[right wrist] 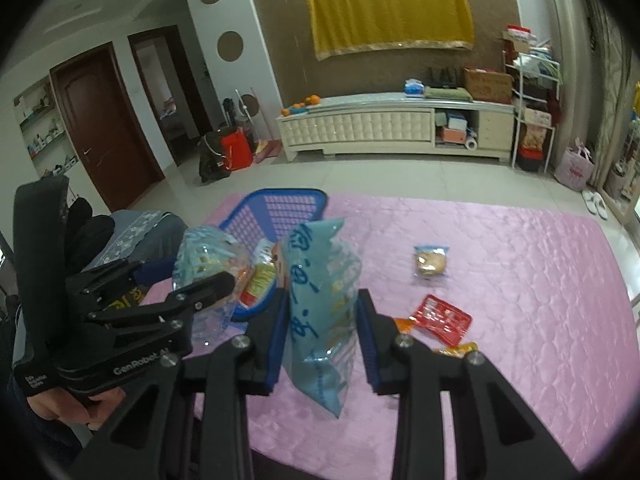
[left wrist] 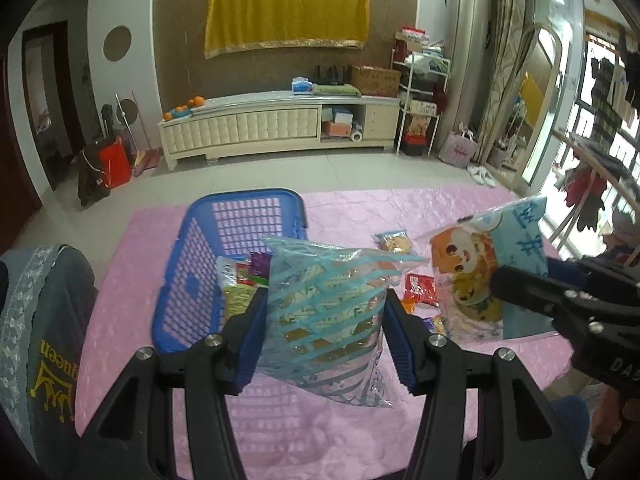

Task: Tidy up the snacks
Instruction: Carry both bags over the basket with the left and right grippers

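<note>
Hand-held gripper (left wrist: 326, 320) clamping striped snack bag (left wrist: 324, 300)

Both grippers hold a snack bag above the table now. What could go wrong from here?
1. The left gripper pinches a slippery striped bag by its sides; it might slide out.
2. The right gripper's cartoon bag hangs close beside it, so they could collide over the blue basket.

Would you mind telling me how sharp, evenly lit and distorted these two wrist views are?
Left wrist view: strong fisheye bending with dark corners; the window at right is bright and partly washed out; the striped snack bag in the left gripper is fairly sharp. Right wrist view: the same barrel distortion; softer, even light; the blue snack bag in the right gripper looks slightly blurred.
</note>
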`<state>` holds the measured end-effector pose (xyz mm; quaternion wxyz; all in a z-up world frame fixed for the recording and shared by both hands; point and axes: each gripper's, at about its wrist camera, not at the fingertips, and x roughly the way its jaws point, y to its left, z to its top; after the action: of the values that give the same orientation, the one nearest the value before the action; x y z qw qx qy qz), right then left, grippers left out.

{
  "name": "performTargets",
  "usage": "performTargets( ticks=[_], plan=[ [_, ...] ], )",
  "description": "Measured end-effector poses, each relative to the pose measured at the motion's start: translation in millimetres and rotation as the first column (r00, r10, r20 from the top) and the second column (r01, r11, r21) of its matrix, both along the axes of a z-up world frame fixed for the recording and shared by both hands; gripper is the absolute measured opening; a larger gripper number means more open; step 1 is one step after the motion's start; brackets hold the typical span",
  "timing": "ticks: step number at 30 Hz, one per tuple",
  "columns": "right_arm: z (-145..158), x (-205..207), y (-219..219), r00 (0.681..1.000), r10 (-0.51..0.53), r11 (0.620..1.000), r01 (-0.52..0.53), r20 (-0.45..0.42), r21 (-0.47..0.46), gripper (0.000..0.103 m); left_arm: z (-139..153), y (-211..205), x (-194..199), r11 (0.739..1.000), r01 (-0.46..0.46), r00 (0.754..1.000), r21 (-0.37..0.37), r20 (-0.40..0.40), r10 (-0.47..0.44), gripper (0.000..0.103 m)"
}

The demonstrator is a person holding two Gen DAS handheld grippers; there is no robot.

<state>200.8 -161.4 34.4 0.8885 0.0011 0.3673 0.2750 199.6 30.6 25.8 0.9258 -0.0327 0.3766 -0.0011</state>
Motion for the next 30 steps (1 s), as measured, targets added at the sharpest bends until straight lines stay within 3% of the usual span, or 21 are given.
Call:
performTargets(
  ticks=[10, 14, 27, 30],
  plan=[
    [-5.1, 15.3, 73.0, 0.996, 0.095, 0.994, -0.094, 0.005, -0.05, 0.038, 6.2, 73.6, 11.3, 0.995, -0.097, 0.995, -0.008, 0.001, 0.097, 0.053],
    [-11.1, 27.0, 95.8, 0.993, 0.117, 0.99, -0.118, -0.006, -0.076, 0.038, -0.7, 93.6, 19.3, 0.993, -0.108, 0.994, -0.047, -0.013, 0.108, 0.053],
    [-70.3, 60.9, 138.0, 0.984, 0.101, 0.984, -0.12, -0.143, -0.132, 0.038, -64.0, 122.5, 53.9, 0.982, -0.131, 0.984, -0.134, -0.135, 0.113, 0.053],
    [-77.9, 61.1, 141.0, 0.983, 0.09, 0.984, -0.112, -0.16, -0.135, 0.038, -69.8, 115.9, 58.2, 0.992, -0.095, 0.987, -0.088, -0.134, 0.082, 0.053]
  ],
)
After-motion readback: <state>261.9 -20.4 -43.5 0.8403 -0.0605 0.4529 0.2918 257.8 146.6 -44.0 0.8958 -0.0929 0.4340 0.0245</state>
